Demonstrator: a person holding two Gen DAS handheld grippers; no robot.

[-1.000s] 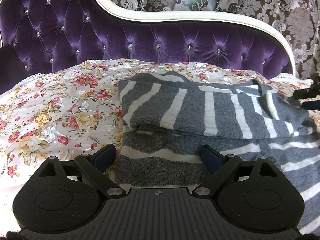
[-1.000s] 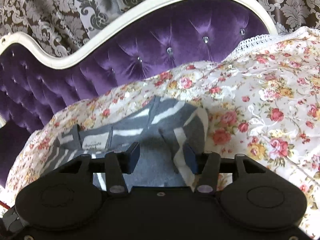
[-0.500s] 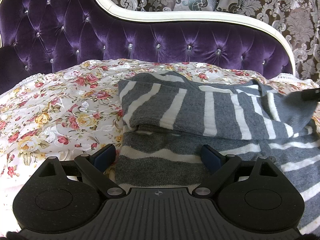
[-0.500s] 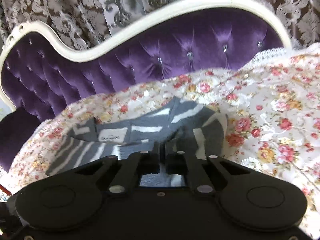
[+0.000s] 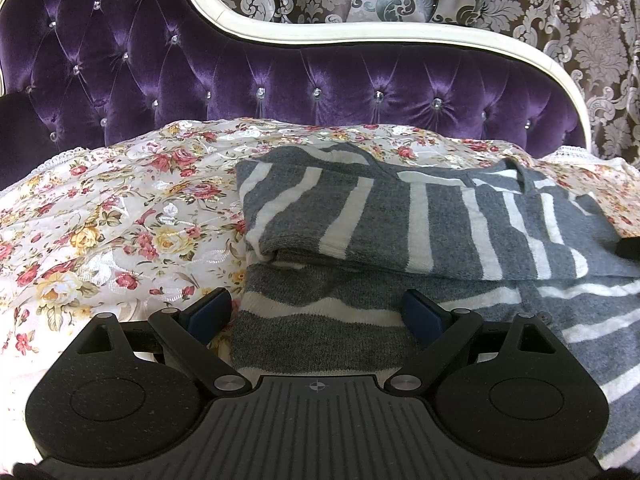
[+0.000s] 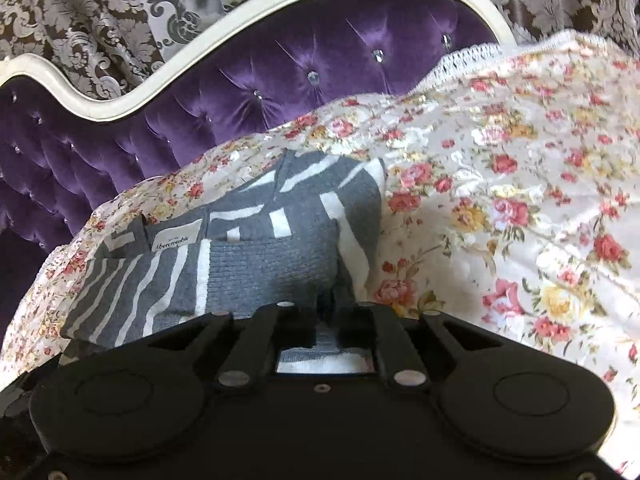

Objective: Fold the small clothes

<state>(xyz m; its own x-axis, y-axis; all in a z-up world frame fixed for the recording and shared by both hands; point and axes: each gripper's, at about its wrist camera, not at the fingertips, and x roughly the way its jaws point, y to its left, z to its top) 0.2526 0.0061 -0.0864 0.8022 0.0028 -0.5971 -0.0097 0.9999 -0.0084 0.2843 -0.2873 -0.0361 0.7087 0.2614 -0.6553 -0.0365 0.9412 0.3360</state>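
A grey sweater with white stripes lies on the floral bedspread, one part folded over the rest. My left gripper is open, its blue-padded fingers either side of the sweater's near hem, low over the cloth. In the right wrist view the sweater shows its neck label. My right gripper is shut on a fold of the sweater at its right edge. A dark bit of the right gripper shows at the far right of the left wrist view.
A purple tufted headboard with a white frame runs behind the bed. Patterned curtains hang behind it. The bedspread's lace edge lies at the far right.
My right gripper closed on the sweater's right edge and has lifted it slightly. The left gripper has not moved.
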